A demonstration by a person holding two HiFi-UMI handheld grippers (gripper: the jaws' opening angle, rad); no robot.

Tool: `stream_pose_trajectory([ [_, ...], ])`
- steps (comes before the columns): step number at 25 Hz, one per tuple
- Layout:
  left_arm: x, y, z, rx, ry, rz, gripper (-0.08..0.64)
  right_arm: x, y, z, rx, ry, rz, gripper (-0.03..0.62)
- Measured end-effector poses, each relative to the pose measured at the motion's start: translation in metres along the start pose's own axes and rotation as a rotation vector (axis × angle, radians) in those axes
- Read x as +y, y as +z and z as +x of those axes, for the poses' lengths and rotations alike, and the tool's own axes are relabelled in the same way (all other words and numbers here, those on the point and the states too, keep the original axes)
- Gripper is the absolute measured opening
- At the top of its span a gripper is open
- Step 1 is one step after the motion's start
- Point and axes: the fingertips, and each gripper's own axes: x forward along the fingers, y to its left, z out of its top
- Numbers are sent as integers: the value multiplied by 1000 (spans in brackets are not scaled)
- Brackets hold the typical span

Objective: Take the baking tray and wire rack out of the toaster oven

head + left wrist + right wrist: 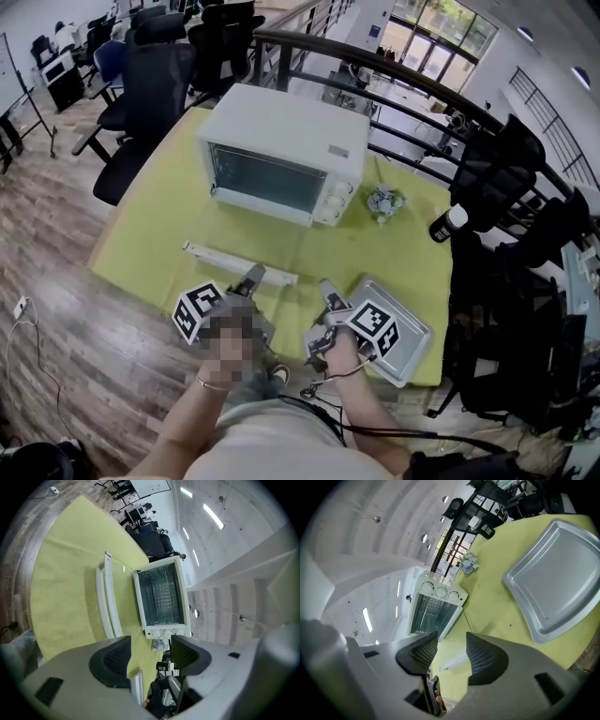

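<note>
Both grippers empty: left gripper point(149, 656) and right gripper point(451, 654) each have jaws spread, nothing between them. Tray point(553, 578) already lies flat on the cloth just beside the right gripper; rack point(162, 595) appears to sit level inside the oven point(281, 131), beyond the dropped door point(239, 262). Left gripper lines up squarely with the opening, the right with the knob side, so judged the left has the straighter reach.

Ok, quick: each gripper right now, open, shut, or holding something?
Left gripper: open, nothing between its jaws.
Right gripper: open, nothing between its jaws.
</note>
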Motion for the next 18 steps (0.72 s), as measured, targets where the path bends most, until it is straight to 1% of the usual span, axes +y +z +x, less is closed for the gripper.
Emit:
stream_pose_trajectory([
  [6, 4, 21, -10, -42, -4, -18, 255, 14, -14, 20, 50, 13, -11, 186],
  [11, 7, 40, -14, -64, -9, -33, 255, 27, -22, 33, 69, 22, -27, 179],
  [18, 1, 61, -2, -60, -12, -6, 255, 40, -26, 56, 63, 34, -22, 181],
])
